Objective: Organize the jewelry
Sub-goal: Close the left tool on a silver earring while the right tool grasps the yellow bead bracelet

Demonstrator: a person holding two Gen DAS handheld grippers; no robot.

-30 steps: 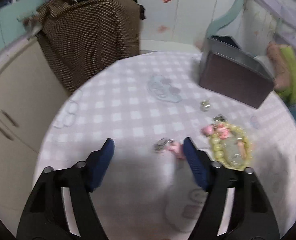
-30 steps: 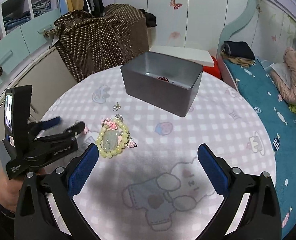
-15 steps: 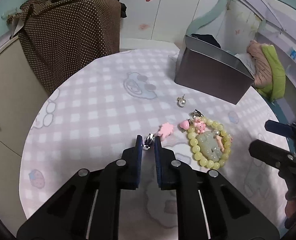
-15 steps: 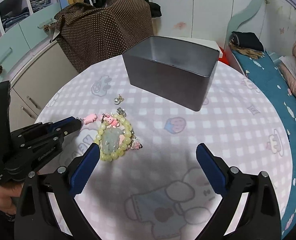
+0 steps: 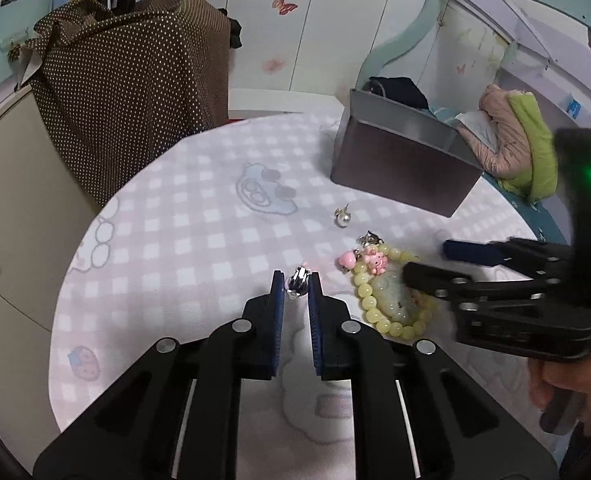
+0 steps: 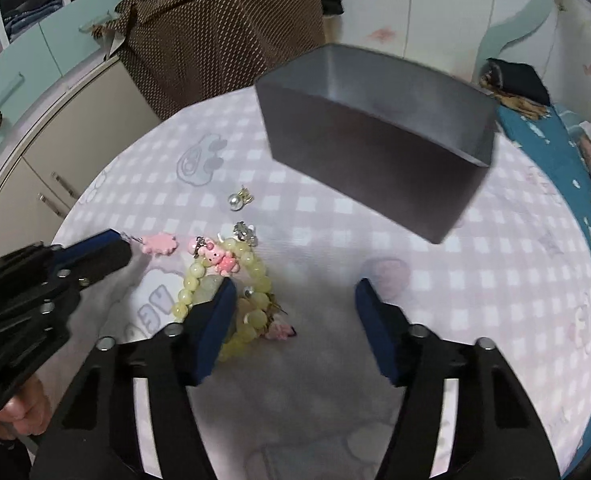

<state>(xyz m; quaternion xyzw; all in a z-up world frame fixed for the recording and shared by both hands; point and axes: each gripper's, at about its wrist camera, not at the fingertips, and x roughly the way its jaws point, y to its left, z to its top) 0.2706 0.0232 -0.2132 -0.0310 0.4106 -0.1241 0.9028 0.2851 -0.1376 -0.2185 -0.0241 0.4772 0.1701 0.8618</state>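
Observation:
My left gripper (image 5: 295, 280) is shut on the silver clip (image 5: 297, 282) of a pink charm (image 6: 160, 243), low over the checked tablecloth; it also shows in the right wrist view (image 6: 121, 240). A yellow-green bead bracelet (image 5: 391, 300) (image 6: 193, 284) with pink pig charms (image 6: 220, 257) lies just to its right. My right gripper (image 6: 295, 304) (image 5: 427, 259) hangs over that bracelet with its jaws closing. Its left finger covers the beads, and some beads and a small pink charm (image 6: 281, 330) lie between the pads, which do not press on them. A grey metal box (image 6: 375, 152) (image 5: 399, 172) stands behind.
A pearl earring (image 6: 237, 200) (image 5: 343, 218) and a small silver piece (image 6: 245, 232) lie between bracelet and box. The round table (image 5: 155, 240) drops off near a beige cabinet (image 6: 55, 152) and a brown dotted cloth (image 5: 135, 80). A bed (image 6: 555, 184) lies to the right.
My left gripper went from wide open to shut on the silver clip. My right gripper came down and left over the bracelet, and its jaws narrowed.

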